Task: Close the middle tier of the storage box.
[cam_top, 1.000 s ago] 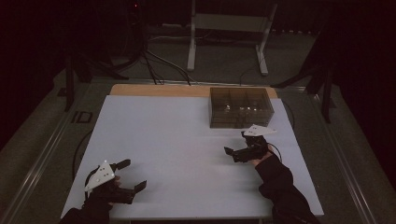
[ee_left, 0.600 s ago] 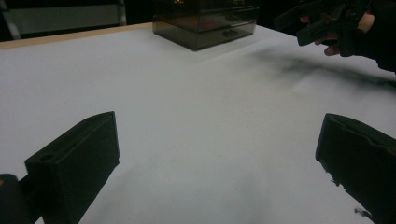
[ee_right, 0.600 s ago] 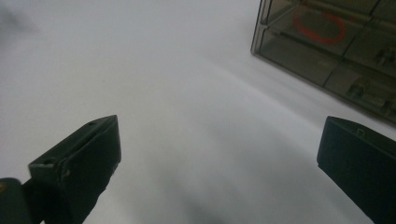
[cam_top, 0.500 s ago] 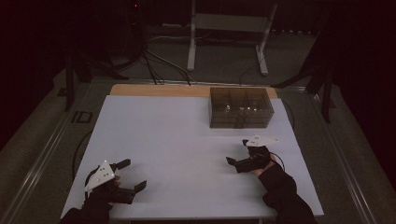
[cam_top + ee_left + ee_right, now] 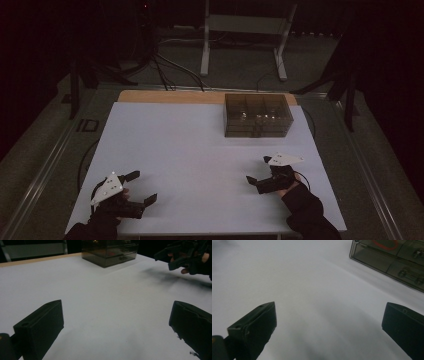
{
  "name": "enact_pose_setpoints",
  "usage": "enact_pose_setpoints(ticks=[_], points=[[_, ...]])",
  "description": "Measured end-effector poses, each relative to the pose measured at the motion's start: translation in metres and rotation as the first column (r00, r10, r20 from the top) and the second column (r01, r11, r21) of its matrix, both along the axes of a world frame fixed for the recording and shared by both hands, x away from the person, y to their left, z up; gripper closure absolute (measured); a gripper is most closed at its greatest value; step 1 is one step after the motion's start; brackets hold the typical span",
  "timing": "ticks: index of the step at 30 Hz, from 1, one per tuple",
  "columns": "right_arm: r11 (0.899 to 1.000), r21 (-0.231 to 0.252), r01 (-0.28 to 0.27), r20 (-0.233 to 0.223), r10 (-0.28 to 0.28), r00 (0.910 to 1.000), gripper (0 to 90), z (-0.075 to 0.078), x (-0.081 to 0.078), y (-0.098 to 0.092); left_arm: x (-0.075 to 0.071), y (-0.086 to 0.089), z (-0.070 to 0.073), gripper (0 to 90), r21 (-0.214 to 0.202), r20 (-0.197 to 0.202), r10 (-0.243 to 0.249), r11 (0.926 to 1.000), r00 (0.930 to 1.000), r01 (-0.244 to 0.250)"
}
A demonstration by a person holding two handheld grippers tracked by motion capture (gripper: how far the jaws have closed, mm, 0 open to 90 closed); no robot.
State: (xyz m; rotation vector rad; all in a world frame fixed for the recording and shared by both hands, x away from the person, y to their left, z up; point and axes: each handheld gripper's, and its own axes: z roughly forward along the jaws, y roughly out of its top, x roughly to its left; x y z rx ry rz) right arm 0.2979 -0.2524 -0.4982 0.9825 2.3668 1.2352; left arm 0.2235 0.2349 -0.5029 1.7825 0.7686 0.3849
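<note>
A smoky see-through drawer box [image 5: 257,115] stands at the far right of the white table [image 5: 200,145]. My right gripper [image 5: 258,170] hovers low over the table in front of the box, open, with nothing between its jaws. Near the front left edge my left gripper [image 5: 144,187] is open and holds nothing. In the left gripper view the wide-spread jaws of that gripper [image 5: 116,322] frame bare table, the box [image 5: 110,252] is far off, and the other hand's gripper [image 5: 178,255] is at top right. Over bare table, the right gripper [image 5: 329,325] has the box [image 5: 392,257] at upper right, with a red ring [image 5: 384,243] inside.
A wooden strip [image 5: 170,96] runs along the table's far edge. Metal rails [image 5: 45,165] flank the table on both sides. Behind it stand a white frame [image 5: 245,30] and cables [image 5: 160,65] on the floor.
My right gripper has drawn back from the box toward the near edge of the table. The left gripper has stayed where it was.
</note>
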Motion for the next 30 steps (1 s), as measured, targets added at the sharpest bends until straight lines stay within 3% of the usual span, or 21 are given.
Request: enact_pose_setpoints(ticks=[6,19,30], points=[[1.000,-0.005,0.019,0.003,-0.019,0.9998,0.0,-0.003,-0.013,-0.012,0.000,0.000,0.000,1.1,-0.003,0.002,0.000,1.0000,1.0000,0.000],[0.997,-0.010,0.079,0.014,-0.079,0.9968,0.0,-0.006,-0.025,-0.035,0.000,0.000,0.000,1.1,-0.001,0.000,0.000,1.0000,1.0000,0.000],[0.987,-0.024,0.160,-0.016,-0.161,0.9869,0.0,-0.012,-0.029,-0.056,0.001,-0.001,-0.001,1.1,0.000,-0.004,-0.001,1.0000,1.0000,0.001]])
